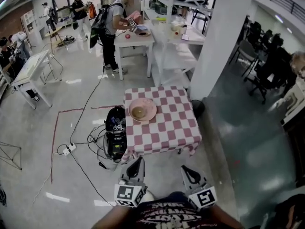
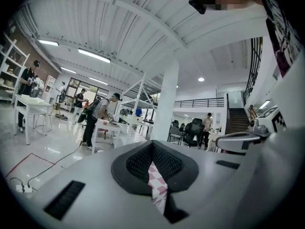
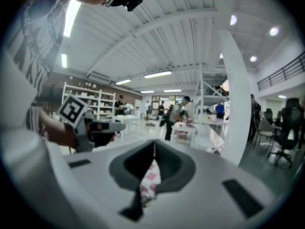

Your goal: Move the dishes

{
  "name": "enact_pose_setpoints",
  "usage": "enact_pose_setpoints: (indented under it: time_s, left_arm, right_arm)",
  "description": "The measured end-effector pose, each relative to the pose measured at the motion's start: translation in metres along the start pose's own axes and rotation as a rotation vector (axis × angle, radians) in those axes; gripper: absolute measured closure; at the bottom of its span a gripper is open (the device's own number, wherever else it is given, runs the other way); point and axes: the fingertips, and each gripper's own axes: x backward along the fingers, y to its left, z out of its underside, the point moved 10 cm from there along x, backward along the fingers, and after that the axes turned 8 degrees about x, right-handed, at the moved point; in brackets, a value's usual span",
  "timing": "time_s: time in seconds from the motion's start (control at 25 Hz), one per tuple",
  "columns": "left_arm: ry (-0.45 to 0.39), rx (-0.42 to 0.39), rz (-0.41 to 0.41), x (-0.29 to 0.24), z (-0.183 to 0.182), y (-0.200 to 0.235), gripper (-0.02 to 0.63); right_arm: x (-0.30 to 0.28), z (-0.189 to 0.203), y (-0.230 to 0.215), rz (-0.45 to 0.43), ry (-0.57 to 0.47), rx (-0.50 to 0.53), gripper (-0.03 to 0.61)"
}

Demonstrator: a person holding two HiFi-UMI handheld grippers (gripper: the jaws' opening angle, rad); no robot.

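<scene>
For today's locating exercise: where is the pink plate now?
In the head view, the pink plate sits on the left half of the checkered table, a bowl on it, near the black bag.

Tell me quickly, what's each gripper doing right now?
Left gripper: closed, holding nothing.
Right gripper: closed, holding nothing.

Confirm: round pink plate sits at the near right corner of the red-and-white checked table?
No. Head view: the round pink plate sits on the left side of the red-and-white checked table, toward its far edge, not at the near right corner.
</scene>
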Motion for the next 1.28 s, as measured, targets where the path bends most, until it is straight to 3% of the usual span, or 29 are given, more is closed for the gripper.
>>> enact_pose_setpoints:
  time_s: [0.32, 0.72, 1.28]
  left_arm:
    - [-0.02, -0.006, 0.018, 0.004, -0.001, 0.008, 0.589]
    - [-0.014, -0.018, -0.03, 0.014, -0.004, 0.016, 0.589]
    - [0.023, -0.016, 0.005, 0.007, 0.007, 0.006, 0.589]
  right_arm:
    - [-0.011, -0.011, 0.002, 0.007, -0.02, 0.013, 0.545]
    - [-0.029, -0.011, 0.007, -0.05, -0.063, 0.004, 0.545]
    - [-0.014, -0.002, 0.006, -0.03, -0.028, -0.002, 0.545]
